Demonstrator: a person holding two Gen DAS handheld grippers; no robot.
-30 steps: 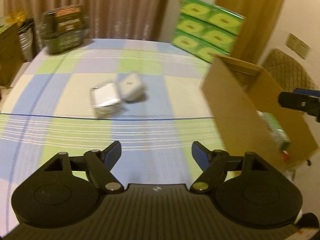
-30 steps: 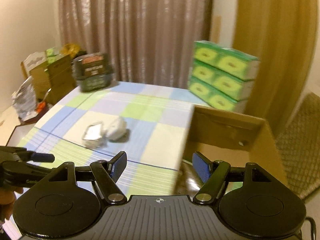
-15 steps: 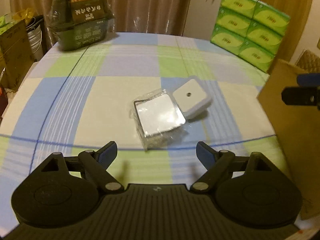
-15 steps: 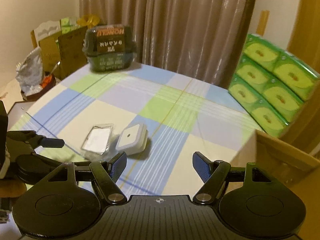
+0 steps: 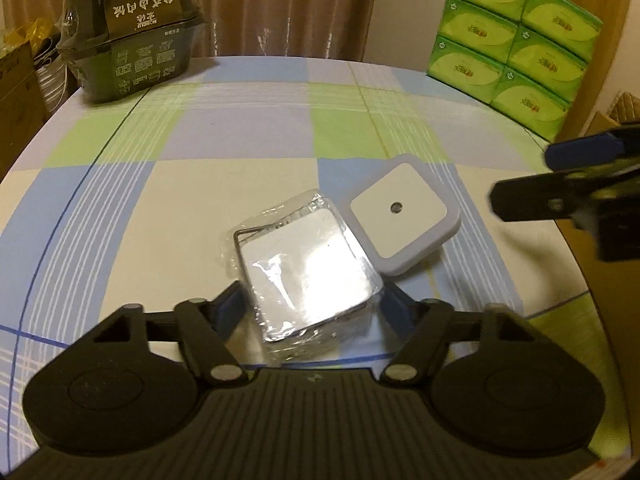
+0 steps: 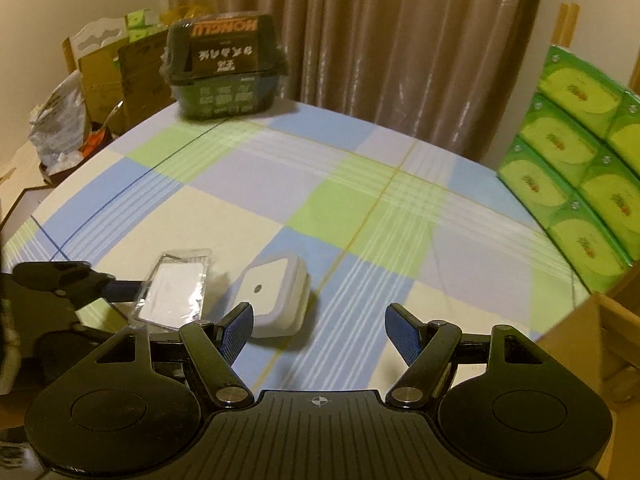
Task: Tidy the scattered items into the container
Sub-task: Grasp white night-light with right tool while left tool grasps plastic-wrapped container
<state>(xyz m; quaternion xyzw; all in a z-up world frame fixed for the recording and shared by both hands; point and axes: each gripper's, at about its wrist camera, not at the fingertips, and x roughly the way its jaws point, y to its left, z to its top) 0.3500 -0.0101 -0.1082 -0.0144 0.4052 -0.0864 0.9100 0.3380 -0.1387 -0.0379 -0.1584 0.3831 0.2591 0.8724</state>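
Note:
A plastic-wrapped white square item [image 5: 308, 264] lies on the checked tablecloth [image 5: 224, 184]. My left gripper [image 5: 312, 306] straddles it, jaws closing, and both blue pads touch its wrapped sides. A white square night light [image 5: 404, 216] with a small centre dot rests against its far right corner. In the right wrist view the night light [image 6: 272, 292] sits just left of my right gripper [image 6: 320, 332], which stands open over bare cloth with nothing between its fingers. From the left wrist view my right gripper [image 5: 520, 178] comes in from the right edge. The wrapped item [image 6: 172, 296] and my left gripper [image 6: 136, 308] are at lower left.
The open cardboard box [image 6: 592, 332] stands at the table's right edge. A stack of green tissue packs [image 5: 516, 32] is at the back right. A dark wrapped bowl pack [image 5: 132, 36] stands at the back left. Boxes and bags [image 6: 100, 80] crowd the floor beyond the left edge.
Both grippers swung left from the cardboard box and dropped toward the two white items. My left gripper's jaws narrowed onto the wrapped item. The right gripper's opening stayed the same.

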